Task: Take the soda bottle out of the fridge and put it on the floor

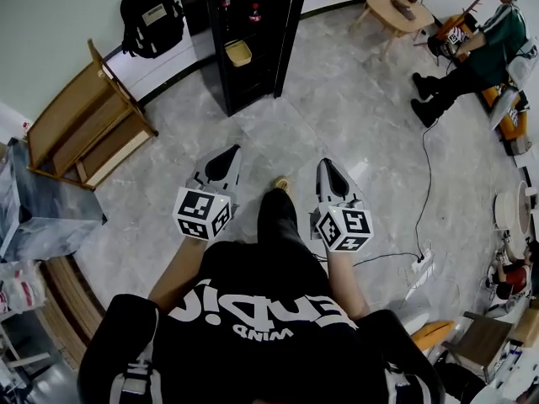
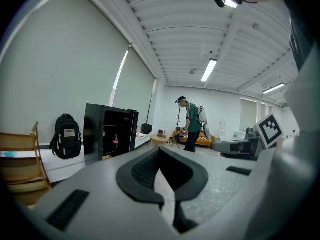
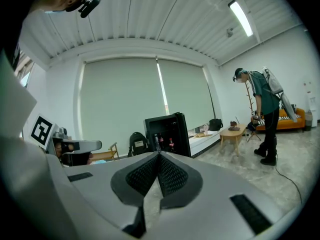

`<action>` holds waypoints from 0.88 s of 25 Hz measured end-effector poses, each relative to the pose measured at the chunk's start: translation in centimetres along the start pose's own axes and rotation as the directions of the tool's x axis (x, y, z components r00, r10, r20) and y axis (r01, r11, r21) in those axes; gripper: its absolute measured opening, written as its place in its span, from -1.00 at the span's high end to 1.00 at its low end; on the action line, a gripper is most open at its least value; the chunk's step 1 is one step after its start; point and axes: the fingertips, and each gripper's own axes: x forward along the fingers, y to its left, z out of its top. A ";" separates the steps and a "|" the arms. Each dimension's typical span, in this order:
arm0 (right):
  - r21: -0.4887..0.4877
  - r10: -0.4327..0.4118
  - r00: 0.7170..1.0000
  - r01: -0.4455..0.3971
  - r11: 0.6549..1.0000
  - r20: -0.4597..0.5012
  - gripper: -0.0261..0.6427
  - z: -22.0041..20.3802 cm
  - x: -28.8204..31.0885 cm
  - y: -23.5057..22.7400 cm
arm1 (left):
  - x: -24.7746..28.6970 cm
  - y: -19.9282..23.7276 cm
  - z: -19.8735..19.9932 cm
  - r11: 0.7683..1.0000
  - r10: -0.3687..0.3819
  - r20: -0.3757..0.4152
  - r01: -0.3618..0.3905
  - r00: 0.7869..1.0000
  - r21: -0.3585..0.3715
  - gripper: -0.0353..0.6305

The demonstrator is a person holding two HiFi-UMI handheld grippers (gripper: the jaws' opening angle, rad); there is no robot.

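Black-walled, the fridge [image 1: 195,32] is being faced from well apart, across a stretch of pale marbled floor [image 1: 337,108]. Its inside is being shown to all three views, so the door is being taken as already open, though how far cannot be told. The soda bottle [image 1: 254,13], dark with a red label, is standing upright on an upper shelf. A second similar bottle [image 1: 225,2] is being seen near it, and which of the two is meant is not being settled by the pictures. A pale bowl-like thing [image 1: 238,53] is lying on a lower shelf.

The left tool [image 1: 226,160] and the right tool [image 1: 330,173] are being held out roughly level in front of the person, side by side. In each gripper view the pads [image 2: 145,170] are being pressed tip to tip with nothing between them, so both tools are closed and empty.

The step in hand is being judged as the approach, and nothing of the task proper is yet being done. For the next move, the gap to the fridge is needing to be closed, and one tool's jaws are needing to be opened wide before the shelf is reached. The bottle is probably best being taken by its body from the side, without the neighbour being knocked.
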 end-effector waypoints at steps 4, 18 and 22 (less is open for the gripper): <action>-0.011 0.007 1.000 -0.007 1.000 -0.003 0.86 1.5 4.5 -2.5 | 4.8 1.7 1.4 1.000 -0.006 0.017 0.006 1.000 -0.012 0.88; -0.024 0.084 0.996 -0.085 0.996 -0.039 0.86 8.3 19.7 -12.9 | 21.9 7.1 6.9 0.997 0.062 0.006 -0.062 0.998 -0.036 0.88; -0.030 0.115 0.992 -0.117 0.993 -0.052 0.86 9.2 24.0 -15.1 | 25.9 9.0 8.0 0.995 0.090 0.012 -0.090 0.996 -0.039 0.88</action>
